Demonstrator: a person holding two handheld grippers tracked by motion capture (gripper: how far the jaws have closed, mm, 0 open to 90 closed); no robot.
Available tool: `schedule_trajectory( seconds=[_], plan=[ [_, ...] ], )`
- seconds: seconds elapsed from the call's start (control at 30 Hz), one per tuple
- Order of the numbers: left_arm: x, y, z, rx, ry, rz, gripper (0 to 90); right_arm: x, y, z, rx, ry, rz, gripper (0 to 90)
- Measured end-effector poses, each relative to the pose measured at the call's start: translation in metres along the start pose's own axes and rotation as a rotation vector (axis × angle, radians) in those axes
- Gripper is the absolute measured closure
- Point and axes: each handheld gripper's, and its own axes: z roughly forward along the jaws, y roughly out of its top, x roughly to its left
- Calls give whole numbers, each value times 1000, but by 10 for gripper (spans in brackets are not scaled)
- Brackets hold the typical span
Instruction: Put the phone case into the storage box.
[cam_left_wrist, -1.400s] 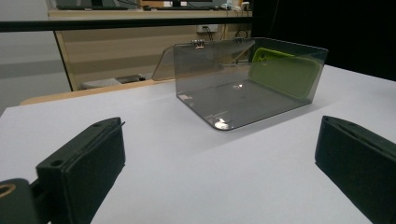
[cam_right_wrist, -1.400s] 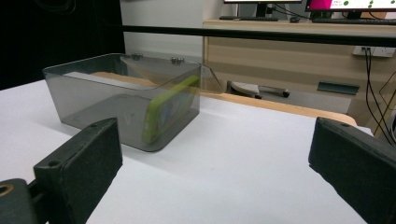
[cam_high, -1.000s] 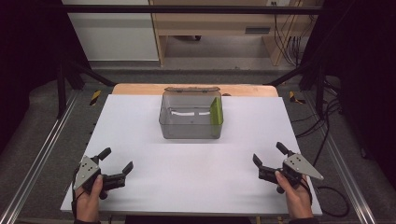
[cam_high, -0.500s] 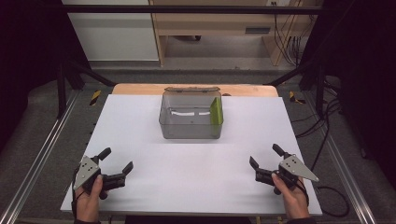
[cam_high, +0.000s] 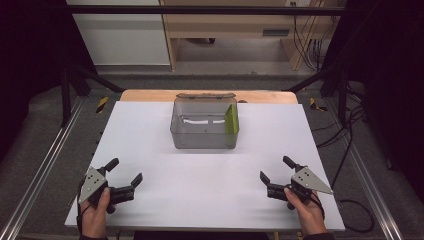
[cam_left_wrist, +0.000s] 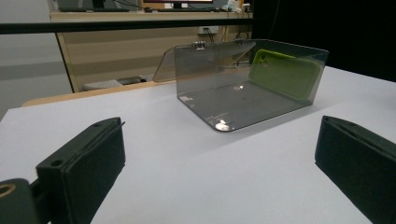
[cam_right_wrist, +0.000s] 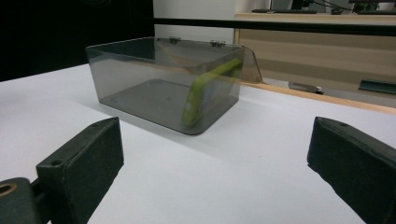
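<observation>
Clear box (cam_high: 204, 131) holds green phone case (cam_high: 231, 120), leaning on wall; both grippers' fingers spread, empty.

Smoky clear box (cam_high: 204, 131) mid-table, lid open; green phone case (cam_high: 231, 120) leaning inside.

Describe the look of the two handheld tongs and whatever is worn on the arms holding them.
Both are black two-jaw tools. The left tongs and right tongs each carry a grey three-cornered plate with small dark dots on top. Up close, the jaws are thick, blocky black pads with a matte face and a small hole near the base. A dark cable trails from the right one. A dark cuff shows at each wrist.
</observation>
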Motion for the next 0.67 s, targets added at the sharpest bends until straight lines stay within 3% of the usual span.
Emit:
schedule_trajectory(
  seconds=[0.33, 0.67],
  plan=[
    [-3, 1, 0, -6, -17, 12, 17, 5, -2, 12, 9, 20, 6, 44],
    [-9, 2, -1, -23, -23, 8, 17, 5, -5, 25, 59, 31, 5, 50]
  ],
)
